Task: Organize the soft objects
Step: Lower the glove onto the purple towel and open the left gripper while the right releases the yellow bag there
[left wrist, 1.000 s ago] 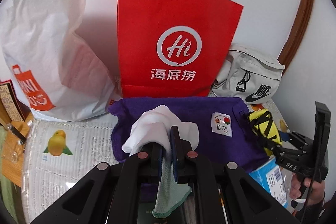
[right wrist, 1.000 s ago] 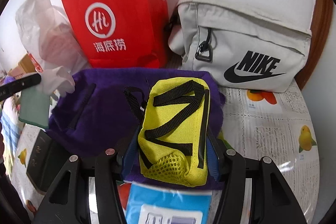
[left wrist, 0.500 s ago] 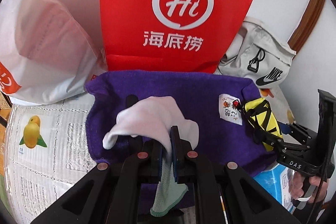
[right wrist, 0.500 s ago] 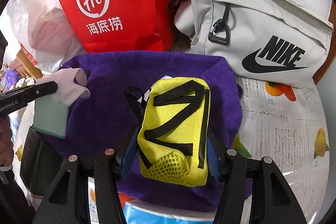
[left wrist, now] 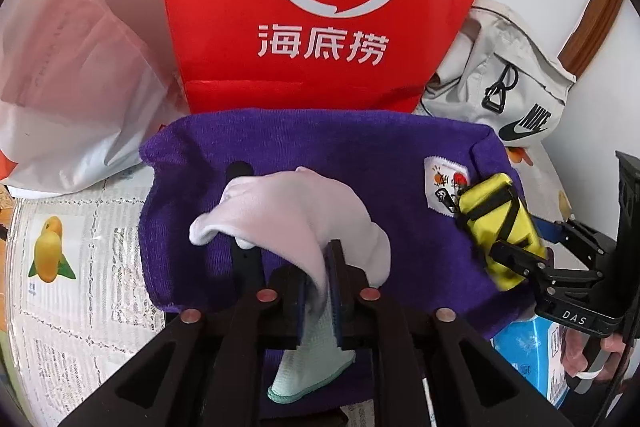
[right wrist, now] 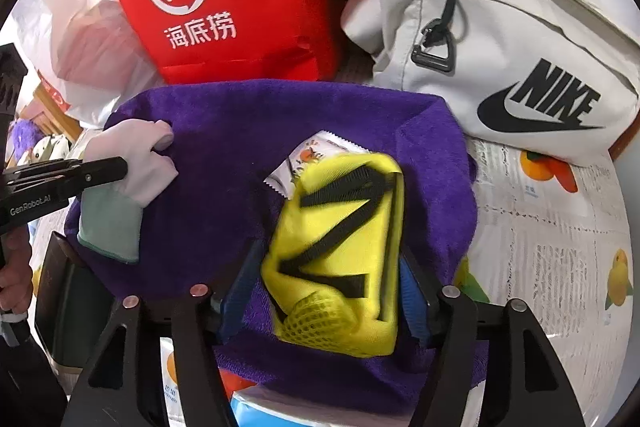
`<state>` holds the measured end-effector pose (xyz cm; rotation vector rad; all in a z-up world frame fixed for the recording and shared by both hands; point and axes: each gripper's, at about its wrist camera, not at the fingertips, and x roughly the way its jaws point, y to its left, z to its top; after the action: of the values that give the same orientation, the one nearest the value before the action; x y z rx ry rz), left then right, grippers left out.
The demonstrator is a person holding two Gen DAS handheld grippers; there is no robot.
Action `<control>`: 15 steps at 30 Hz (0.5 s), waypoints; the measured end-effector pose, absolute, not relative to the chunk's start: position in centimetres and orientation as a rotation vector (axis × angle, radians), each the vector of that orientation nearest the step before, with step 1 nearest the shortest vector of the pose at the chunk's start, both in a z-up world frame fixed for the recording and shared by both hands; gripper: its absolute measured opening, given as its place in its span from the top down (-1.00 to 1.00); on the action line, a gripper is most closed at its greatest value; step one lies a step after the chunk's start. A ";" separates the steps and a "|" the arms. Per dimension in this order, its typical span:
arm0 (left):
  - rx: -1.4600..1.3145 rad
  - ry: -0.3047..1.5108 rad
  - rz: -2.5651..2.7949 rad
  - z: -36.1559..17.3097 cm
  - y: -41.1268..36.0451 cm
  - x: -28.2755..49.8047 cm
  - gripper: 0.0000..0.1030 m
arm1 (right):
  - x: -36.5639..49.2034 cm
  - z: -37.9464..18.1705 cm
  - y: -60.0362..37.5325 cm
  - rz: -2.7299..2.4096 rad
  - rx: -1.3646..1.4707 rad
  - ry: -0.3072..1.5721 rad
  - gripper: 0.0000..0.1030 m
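A purple towel lies folded on the table in front of the bags. My left gripper is low over its left part. Its jaws are opening, and a white sock with a green cuff still hangs loosely between them, draping onto the towel. My right gripper is over the towel's right part. Its jaws are opening too, and the yellow pouch with black straps sits tilted and blurred between them, with a gap at the left pad.
A red paper bag stands behind the towel, with a white plastic bag to its left and a grey Nike bag to its right. A fruit-print tablecloth covers the table. A blue packet pokes out under the towel's near edge.
Both grippers have come down closer to the towel. The left jaws have parted slightly around the sock. The right jaws have widened and the yellow pouch has tipped loose between them.
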<state>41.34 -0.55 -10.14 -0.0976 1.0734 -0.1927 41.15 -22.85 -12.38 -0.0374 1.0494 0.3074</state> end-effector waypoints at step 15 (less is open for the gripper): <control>-0.106 0.932 -0.115 -6.4 1.9 37.0 -0.03 | 36.8 -7.8 -24.1 0.256 0.017 0.885 -0.48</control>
<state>36.97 1.94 -6.40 -0.1059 0.9321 -0.1146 36.75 -24.13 -7.83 0.0169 0.8845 0.2563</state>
